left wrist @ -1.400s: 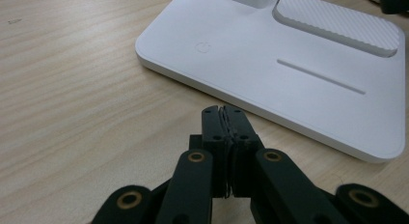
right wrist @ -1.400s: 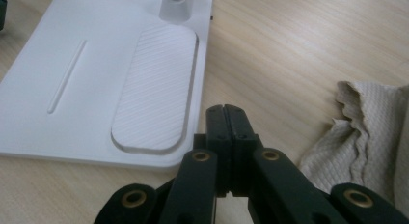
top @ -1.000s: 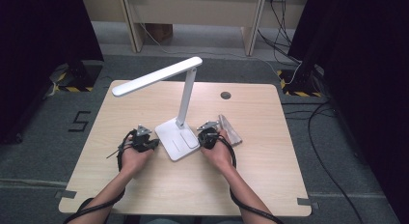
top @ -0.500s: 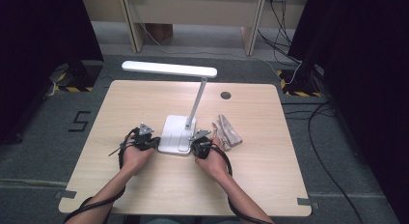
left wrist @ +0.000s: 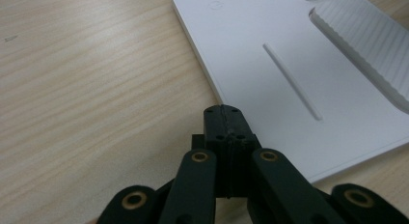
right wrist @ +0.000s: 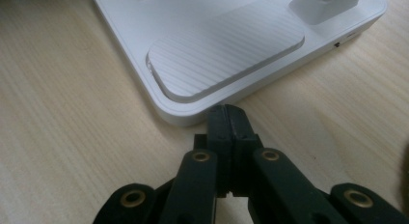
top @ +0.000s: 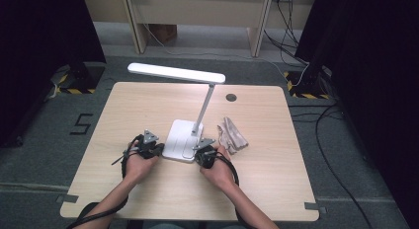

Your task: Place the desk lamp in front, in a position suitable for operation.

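A white desk lamp stands mid-table on a flat base (top: 182,139), its thin stem rising to a long lit head (top: 176,73) that lies across the table. My left gripper (top: 159,150) sits at the base's left edge, jaws shut and empty; in the left gripper view its tip (left wrist: 223,112) rests against the base's edge (left wrist: 289,79). My right gripper (top: 199,154) is at the base's near right corner, also shut with nothing in it. In the right gripper view its tip (right wrist: 228,113) meets the corner below the ribbed pad (right wrist: 226,55).
A crumpled beige cloth (top: 232,135) lies just right of the lamp base. A dark round cable hole (top: 230,97) sits near the table's far edge. The wooden table (top: 123,110) has open space at left, right and front. Cables run across the floor beyond.
The lamp has turned: its head swung from pointing toward the left front to lying across the table. The base shifted a little left, and the right hand moved left with it.
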`<state>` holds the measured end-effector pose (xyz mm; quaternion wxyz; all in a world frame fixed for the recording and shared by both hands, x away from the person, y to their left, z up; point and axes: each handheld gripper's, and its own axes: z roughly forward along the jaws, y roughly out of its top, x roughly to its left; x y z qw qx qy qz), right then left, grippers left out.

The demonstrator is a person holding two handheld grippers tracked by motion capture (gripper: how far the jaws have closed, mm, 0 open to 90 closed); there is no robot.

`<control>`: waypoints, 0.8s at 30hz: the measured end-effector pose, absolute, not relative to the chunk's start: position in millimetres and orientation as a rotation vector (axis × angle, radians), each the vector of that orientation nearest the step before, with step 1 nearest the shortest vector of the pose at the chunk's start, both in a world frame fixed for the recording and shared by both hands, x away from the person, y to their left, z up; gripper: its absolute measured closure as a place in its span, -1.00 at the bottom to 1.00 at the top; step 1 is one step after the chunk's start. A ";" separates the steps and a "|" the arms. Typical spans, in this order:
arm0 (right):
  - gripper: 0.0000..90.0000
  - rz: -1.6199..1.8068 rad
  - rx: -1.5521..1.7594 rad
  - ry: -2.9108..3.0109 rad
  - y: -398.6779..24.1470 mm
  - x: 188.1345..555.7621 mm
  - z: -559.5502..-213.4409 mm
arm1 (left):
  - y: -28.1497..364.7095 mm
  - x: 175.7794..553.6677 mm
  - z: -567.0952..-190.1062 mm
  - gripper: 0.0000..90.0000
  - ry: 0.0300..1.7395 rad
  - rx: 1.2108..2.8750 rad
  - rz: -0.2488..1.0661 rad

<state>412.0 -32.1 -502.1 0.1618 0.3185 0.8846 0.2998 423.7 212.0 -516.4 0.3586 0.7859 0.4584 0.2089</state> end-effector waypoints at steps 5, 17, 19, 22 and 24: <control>1.00 0.887 0.917 2.564 -37.0 412.7 -500.2 | 218.7 428.2 -515.8 0.99 1.220 1.944 0.457; 0.10 1.104 1.102 2.290 -66.6 469.7 -462.9 | 208.3 448.2 -509.5 0.26 1.220 1.893 0.504; 0.01 1.149 1.097 2.262 -66.4 473.6 -459.9 | 208.8 448.7 -509.7 0.23 1.236 1.880 0.488; -0.09 1.190 1.054 2.233 -62.8 478.2 -457.5 | 209.3 448.8 -508.4 0.16 1.234 1.866 0.466; -0.13 1.224 1.042 2.215 -57.7 478.6 -456.3 | 208.3 447.9 -507.9 0.14 1.217 1.861 0.452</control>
